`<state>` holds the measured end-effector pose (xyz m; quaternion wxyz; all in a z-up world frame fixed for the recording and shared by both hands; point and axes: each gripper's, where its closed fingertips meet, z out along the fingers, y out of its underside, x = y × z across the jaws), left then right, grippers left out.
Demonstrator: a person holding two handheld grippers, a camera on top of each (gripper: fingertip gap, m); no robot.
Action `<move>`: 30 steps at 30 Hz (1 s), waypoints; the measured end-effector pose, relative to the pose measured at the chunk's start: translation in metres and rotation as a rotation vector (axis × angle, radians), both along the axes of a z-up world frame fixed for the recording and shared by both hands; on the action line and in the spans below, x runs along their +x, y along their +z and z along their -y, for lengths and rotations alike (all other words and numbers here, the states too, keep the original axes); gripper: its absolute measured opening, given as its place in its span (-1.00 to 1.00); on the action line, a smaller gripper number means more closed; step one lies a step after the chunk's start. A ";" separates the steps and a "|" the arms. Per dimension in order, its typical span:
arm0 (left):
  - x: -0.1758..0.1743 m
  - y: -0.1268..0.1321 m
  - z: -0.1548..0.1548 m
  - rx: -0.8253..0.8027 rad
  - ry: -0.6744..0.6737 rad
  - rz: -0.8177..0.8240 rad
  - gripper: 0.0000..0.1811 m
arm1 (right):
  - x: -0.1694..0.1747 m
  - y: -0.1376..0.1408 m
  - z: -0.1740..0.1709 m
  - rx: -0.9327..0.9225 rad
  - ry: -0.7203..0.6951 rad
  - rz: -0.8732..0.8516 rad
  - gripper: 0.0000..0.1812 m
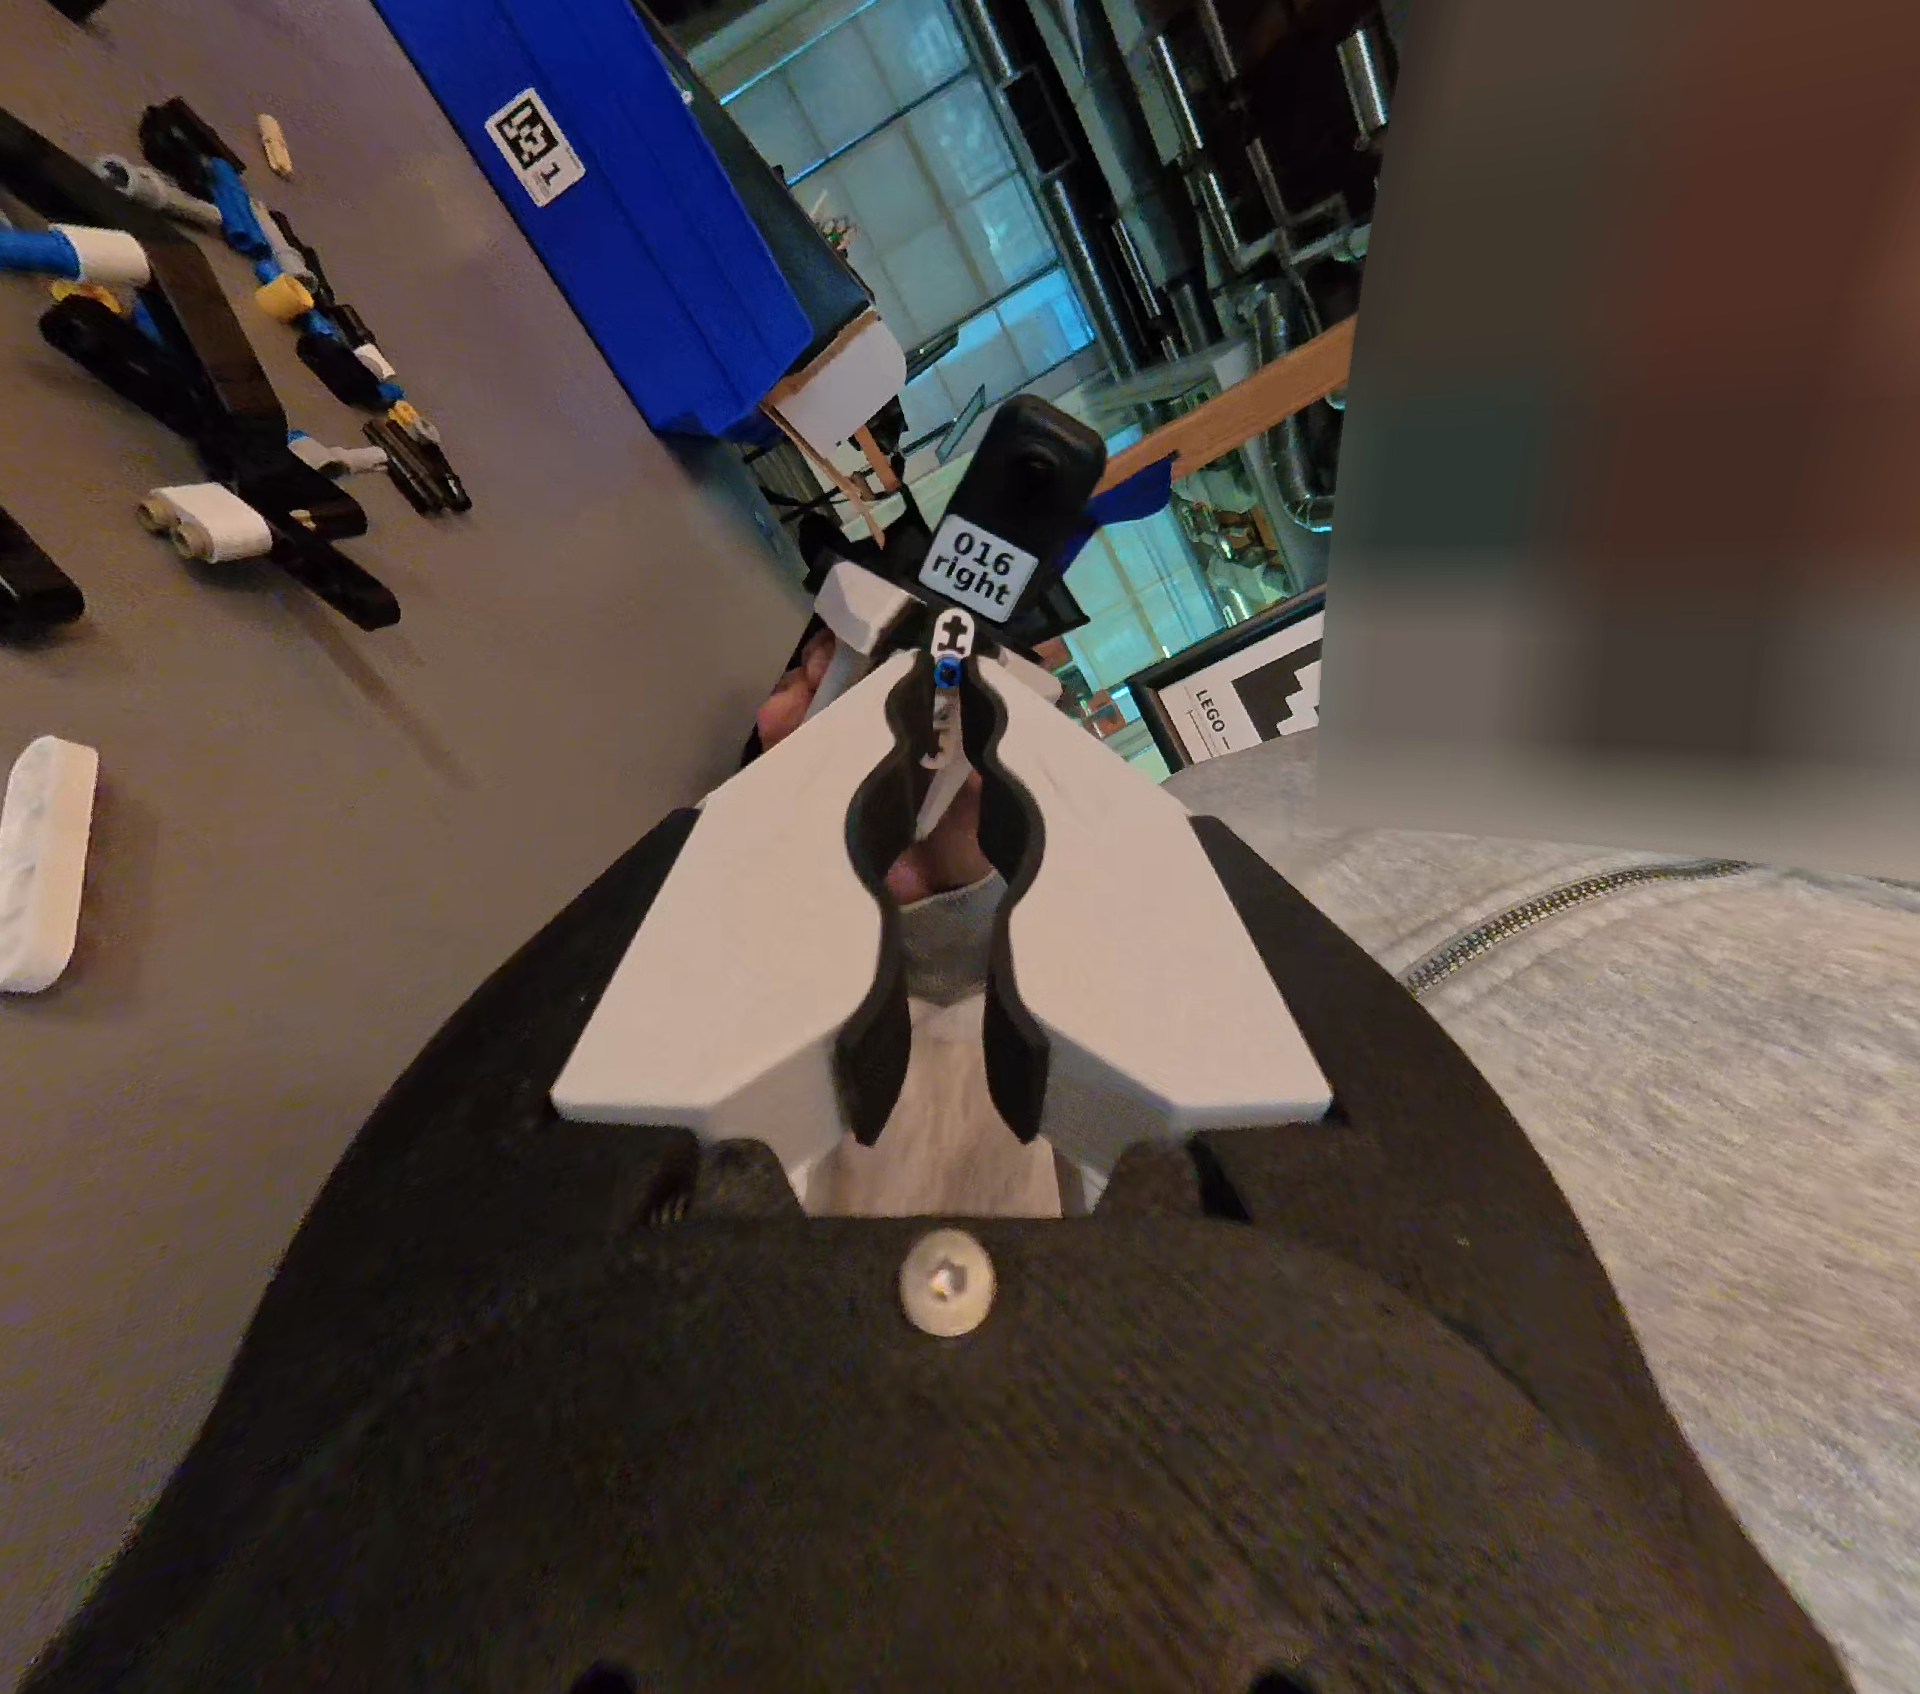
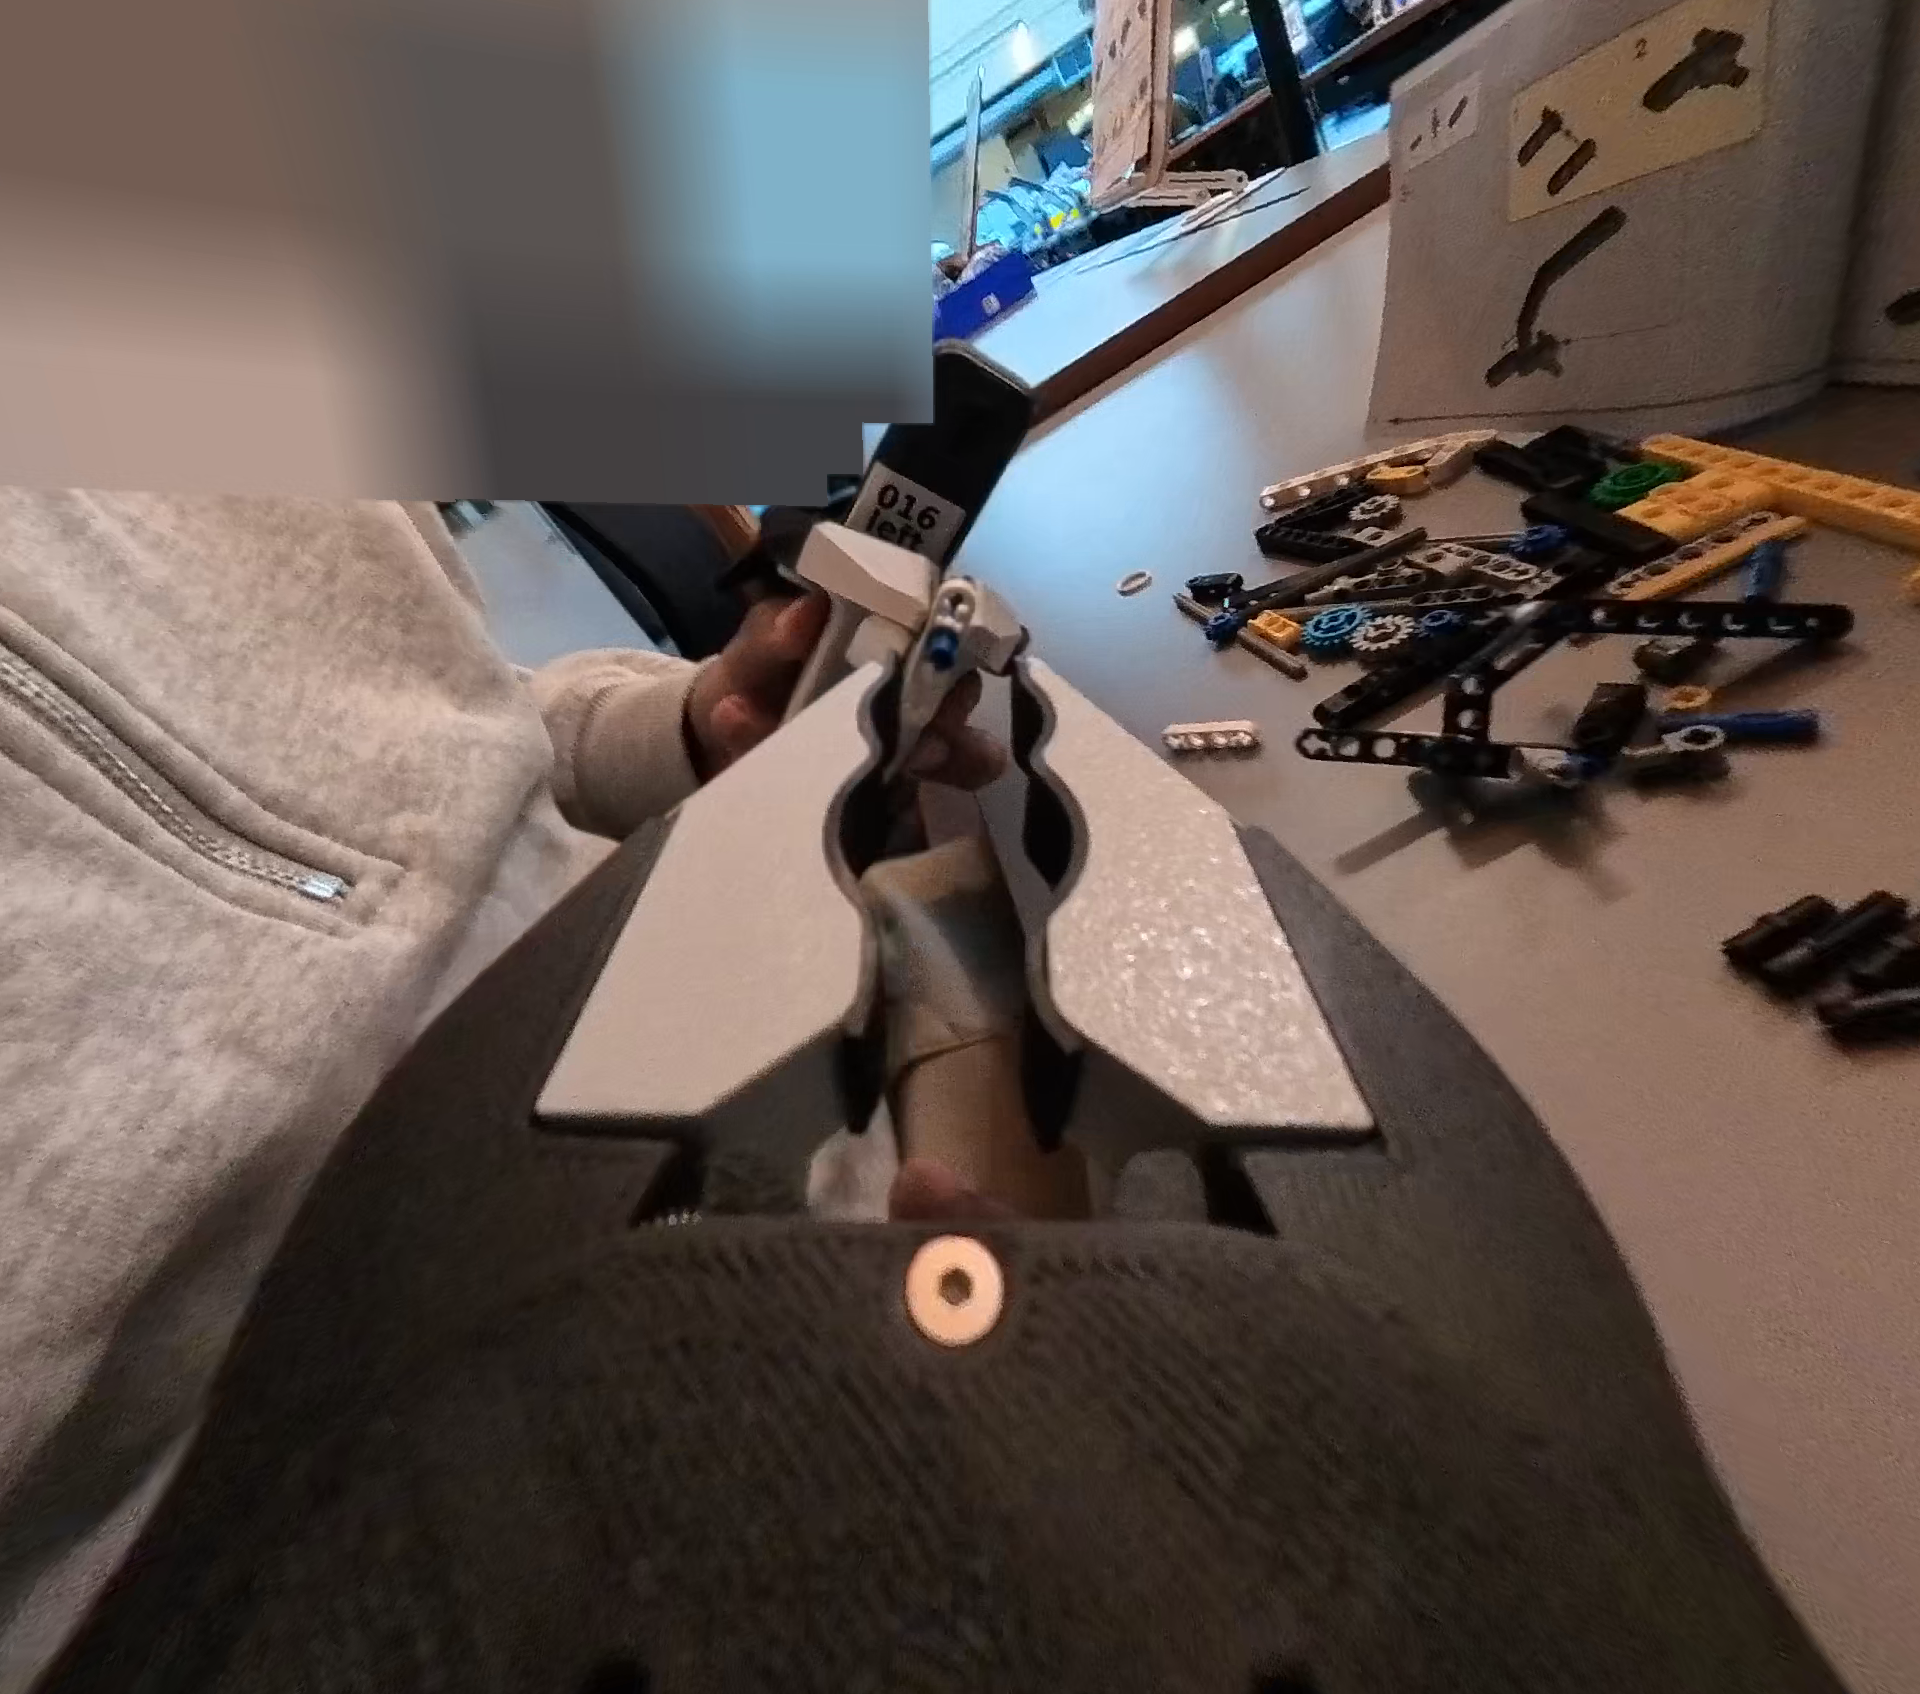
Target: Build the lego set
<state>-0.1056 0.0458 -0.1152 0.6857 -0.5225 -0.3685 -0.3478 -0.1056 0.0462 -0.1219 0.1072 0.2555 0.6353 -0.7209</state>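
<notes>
White thin lego beam (image 1: 938,771) with blue pin (image 1: 945,674): we're clamping it in left gripper (image 1: 943,709), long axis along fingers; right gripper (image 2: 940,657) is clenching its tip, head-on.

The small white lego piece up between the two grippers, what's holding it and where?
Both grippers meet on the white lego piece with the blue pin: the right gripper at one end, the left gripper at the other.
</notes>
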 end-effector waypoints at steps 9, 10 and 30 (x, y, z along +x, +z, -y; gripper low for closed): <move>0.004 0.001 -0.004 -0.031 0.013 -0.063 -0.98 | 0.003 0.002 0.006 -0.085 0.033 0.105 -0.94; 0.003 0.001 -0.004 -0.029 0.014 -0.064 -0.98 | 0.003 0.002 0.006 -0.094 0.035 0.114 -0.94; 0.003 0.003 -0.004 -0.015 0.034 -0.069 -0.98 | 0.000 0.008 -0.002 -0.143 0.031 0.129 -0.91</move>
